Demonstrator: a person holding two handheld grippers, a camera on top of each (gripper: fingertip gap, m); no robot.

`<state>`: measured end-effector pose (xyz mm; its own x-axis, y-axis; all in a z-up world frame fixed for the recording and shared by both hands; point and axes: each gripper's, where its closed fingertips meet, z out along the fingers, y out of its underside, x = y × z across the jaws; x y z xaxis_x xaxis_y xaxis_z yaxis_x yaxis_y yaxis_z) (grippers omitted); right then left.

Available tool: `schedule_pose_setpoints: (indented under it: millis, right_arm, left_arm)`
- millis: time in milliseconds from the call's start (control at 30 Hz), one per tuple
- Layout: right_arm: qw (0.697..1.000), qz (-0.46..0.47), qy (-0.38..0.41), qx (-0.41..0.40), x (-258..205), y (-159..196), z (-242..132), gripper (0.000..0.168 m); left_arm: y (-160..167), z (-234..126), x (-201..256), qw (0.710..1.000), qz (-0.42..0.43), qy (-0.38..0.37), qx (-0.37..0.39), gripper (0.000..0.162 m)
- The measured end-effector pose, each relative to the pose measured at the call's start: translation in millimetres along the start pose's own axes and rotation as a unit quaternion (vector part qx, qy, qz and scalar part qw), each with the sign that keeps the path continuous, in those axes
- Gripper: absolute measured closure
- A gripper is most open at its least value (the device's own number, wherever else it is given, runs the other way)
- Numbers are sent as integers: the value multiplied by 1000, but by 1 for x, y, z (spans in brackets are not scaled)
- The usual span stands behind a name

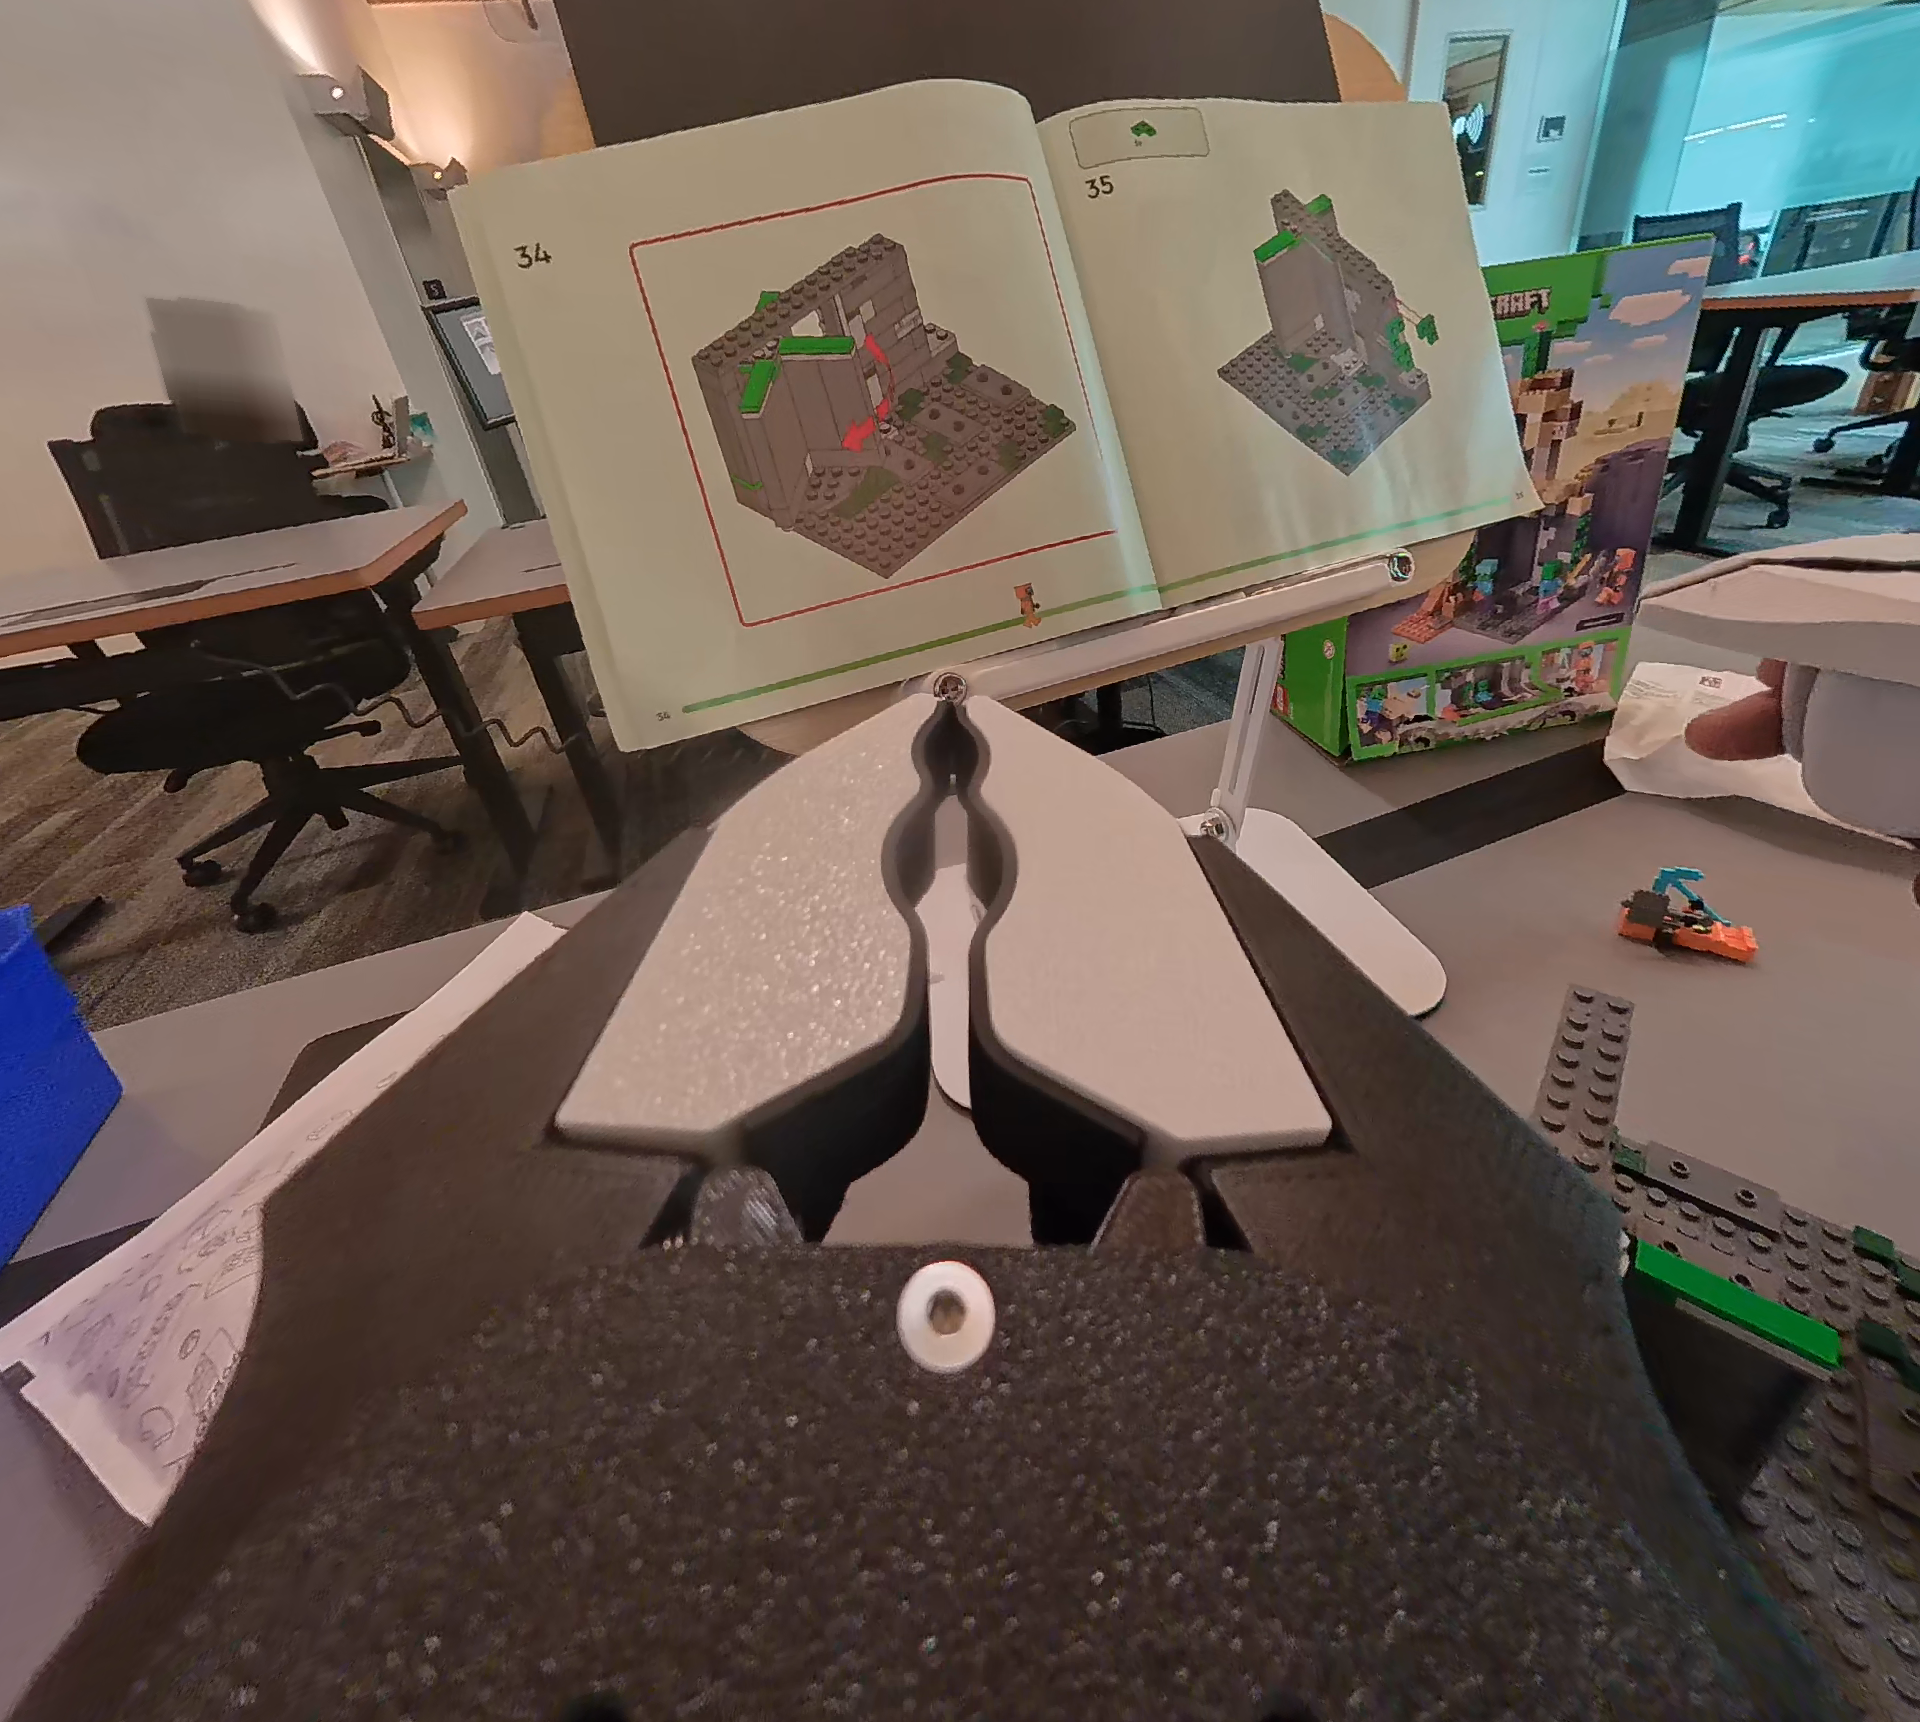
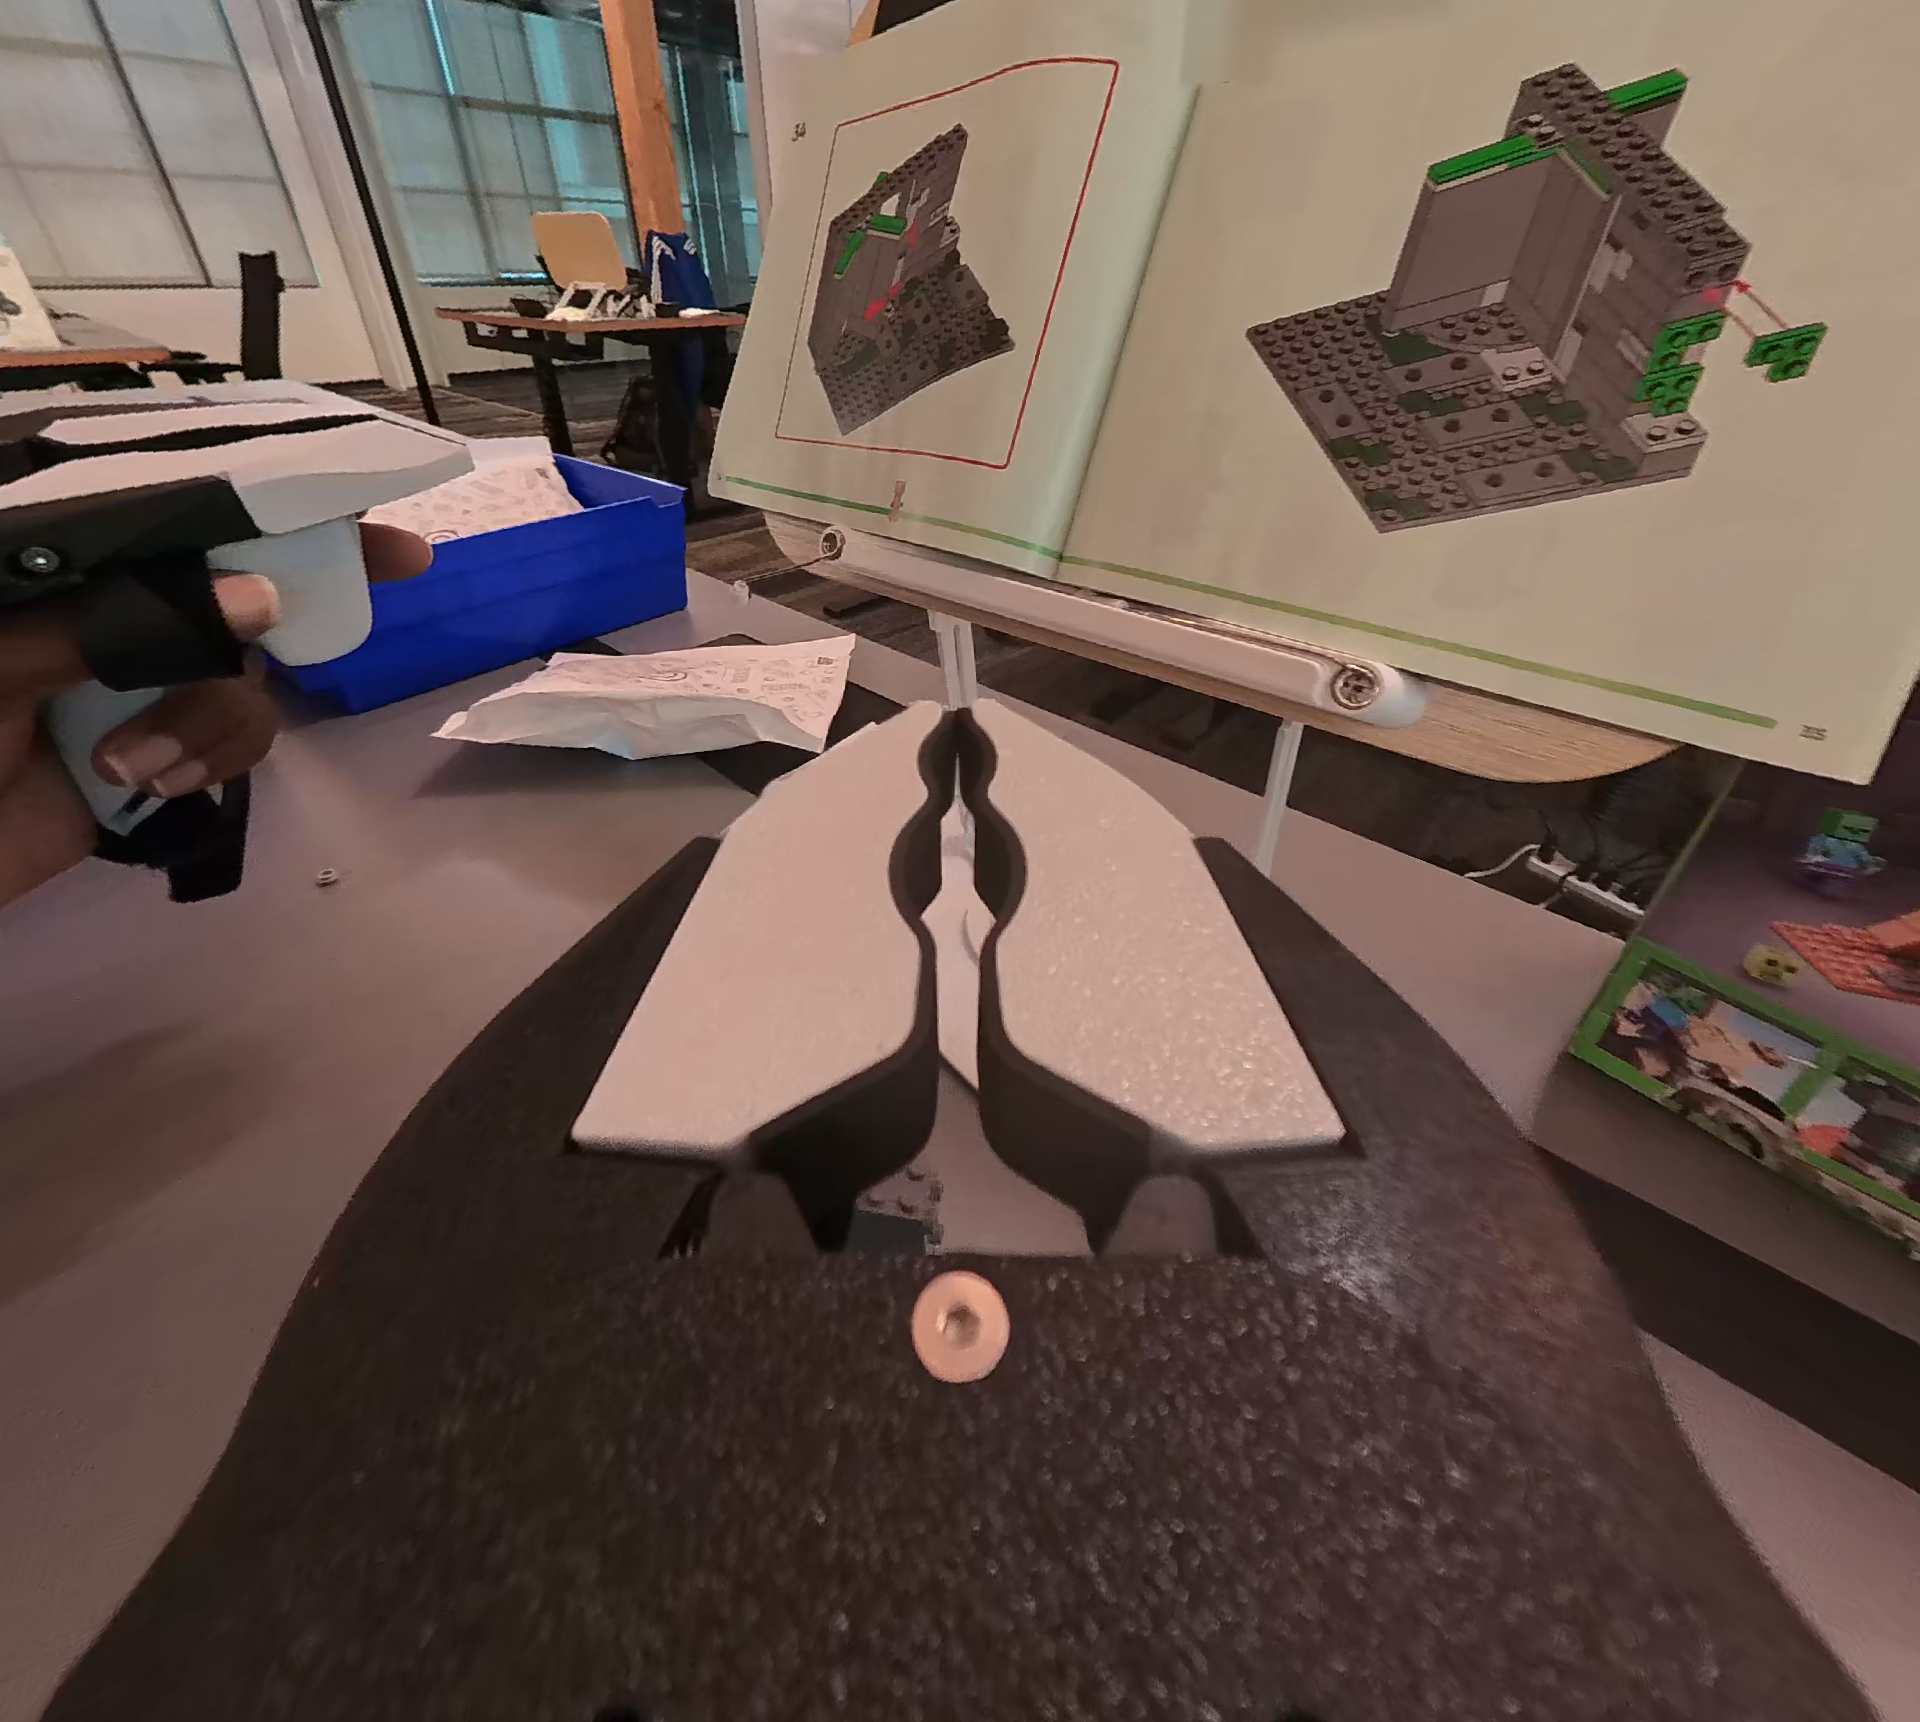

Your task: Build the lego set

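An open instruction booklet [image 1: 935, 384] stands on a white stand [image 1: 1340, 903]; it also fills the upper right of the right wrist view [image 2: 1351, 301]. My left gripper [image 1: 948, 711] is shut and empty, held up in front of the booklet. My right gripper [image 2: 954, 716] is shut and empty too. The grey Lego build with green pieces [image 1: 1766, 1309] lies at the lower right of the left wrist view. A small orange Lego figure [image 1: 1683, 929] lies on the grey table [image 1: 1507, 851]. The left gripper, held by a hand, also shows at the left of the right wrist view [image 2: 239, 467].
The green Lego box [image 1: 1507, 529] stands behind the stand. A blue bin [image 2: 520, 571] holds a paper bag; another white paper bag [image 2: 655, 696] lies on the table beside it. A printed sheet [image 1: 187, 1277] lies at the left. Office desks and chairs stand beyond. About 20 cm separates my left fingertips from my right. The small orange Lego figure [image 1: 1683, 929] is closer to my right gripper, around 25 cm from its tips; the left tips are 40 cm off.
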<state>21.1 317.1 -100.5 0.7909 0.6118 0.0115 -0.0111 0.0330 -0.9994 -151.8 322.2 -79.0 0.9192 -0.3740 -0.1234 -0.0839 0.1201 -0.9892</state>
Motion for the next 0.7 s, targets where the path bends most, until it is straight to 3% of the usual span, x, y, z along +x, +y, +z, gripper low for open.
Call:
schedule_pose_setpoints:
  millis: [100,200,333,467,567,700]
  right_arm:
    - [1000,-1,-9,-5,-4,1,0,167]
    - [1000,-13,-21,-12,-9,-6,-1,153]
    - [999,-14,-33,1,-17,-22,-10,152]
    - [999,-31,-28,-26,-23,-15,-25,149]
    - [999,-29,-2,-23,-25,-13,-42,152]
    - [999,-33,38,17,-32,-30,-55,168]
  left_arm:
    - [0,0,-2,1000,-1,-4,-1,162]
    - [-2,-1,-3,1000,-5,-6,-2,162]
    - [-5,-2,-3,1000,-6,-7,-1,162]
    - [-4,-1,0,1000,-5,-9,-6,162]
    - [-5,-1,2,1000,-10,-11,-13,162]
    - [-8,-2,11,1000,-11,-7,-19,162]
